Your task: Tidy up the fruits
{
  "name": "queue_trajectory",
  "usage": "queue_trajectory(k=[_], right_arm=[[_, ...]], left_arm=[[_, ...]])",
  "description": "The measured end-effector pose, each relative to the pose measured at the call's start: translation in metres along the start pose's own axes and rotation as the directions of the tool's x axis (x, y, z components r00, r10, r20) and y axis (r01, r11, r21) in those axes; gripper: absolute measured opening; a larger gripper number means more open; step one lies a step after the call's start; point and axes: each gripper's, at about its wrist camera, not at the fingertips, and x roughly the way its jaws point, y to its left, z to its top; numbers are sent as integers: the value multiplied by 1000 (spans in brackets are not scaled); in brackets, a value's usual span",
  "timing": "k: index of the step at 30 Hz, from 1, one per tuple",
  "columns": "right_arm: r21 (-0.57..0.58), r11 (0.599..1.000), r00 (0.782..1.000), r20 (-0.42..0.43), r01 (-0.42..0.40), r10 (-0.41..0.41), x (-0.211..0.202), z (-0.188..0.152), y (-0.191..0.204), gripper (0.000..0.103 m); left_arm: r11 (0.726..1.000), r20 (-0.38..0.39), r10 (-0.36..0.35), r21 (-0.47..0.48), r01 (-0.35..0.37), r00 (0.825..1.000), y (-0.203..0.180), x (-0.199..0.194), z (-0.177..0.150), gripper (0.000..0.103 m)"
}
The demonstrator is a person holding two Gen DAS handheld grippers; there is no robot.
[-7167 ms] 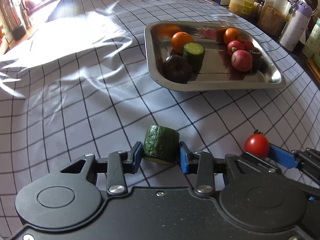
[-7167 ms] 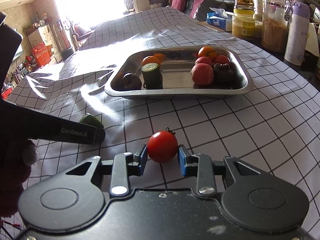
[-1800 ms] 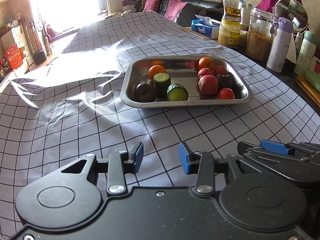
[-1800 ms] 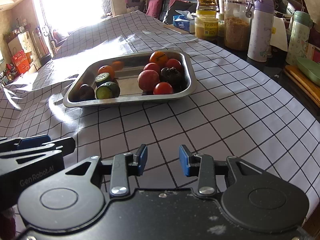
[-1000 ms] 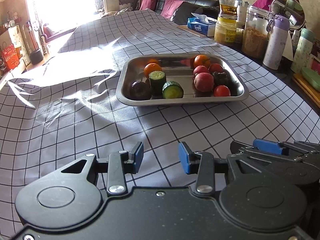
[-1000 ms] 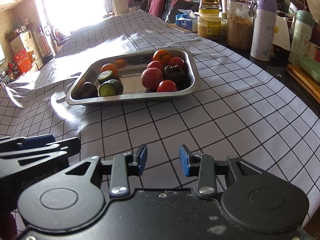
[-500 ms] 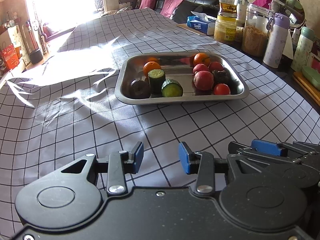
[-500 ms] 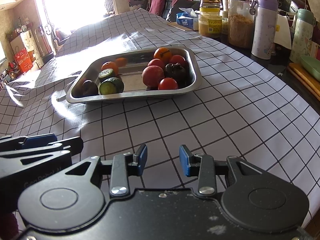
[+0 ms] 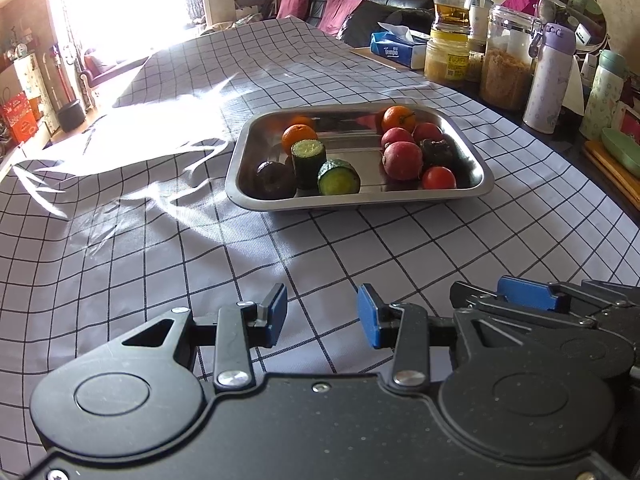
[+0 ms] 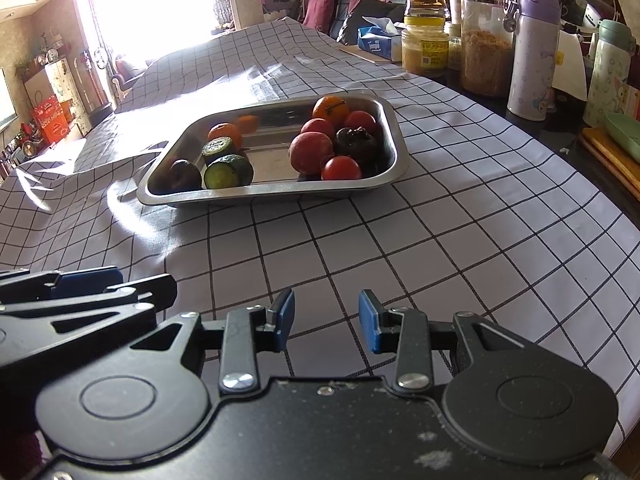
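Observation:
A steel tray (image 9: 482, 188) (image 10: 394, 176) sits mid-table. On its left side lie two cucumber pieces (image 9: 338, 177) (image 10: 228, 171), a dark fruit (image 9: 275, 179) and an orange (image 9: 299, 136). On its right side lie a tomato (image 9: 439, 178) (image 10: 341, 168), red fruits (image 9: 402, 155), a dark fruit (image 9: 436, 151) and an orange (image 9: 398, 118). My left gripper (image 9: 322, 316) is open and empty, well short of the tray. My right gripper (image 10: 326, 316) is open and empty beside it; it also shows in the left wrist view (image 9: 524, 300).
Jars (image 9: 506, 64), bottles (image 9: 548, 76), a tissue box (image 9: 396, 50) and a mirror stand along the table's right edge. A green dish (image 9: 622, 150) on a board lies at far right. The checked cloth is wrinkled at the left.
Since 7.2 s ago the cucumber piece and the tomato went from my grippers into the tray. Both grippers now stand open and pulled back; in the last second the views barely shifted.

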Motion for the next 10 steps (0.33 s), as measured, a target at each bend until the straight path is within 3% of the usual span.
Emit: queue_trajectory(k=[10], right_arm=[[-5, 1000, 1000, 5, -4, 4, 1, 1, -1, 38]], left_arm=[[1000, 3, 0, -1, 0, 1000, 1, 0, 0, 49]])
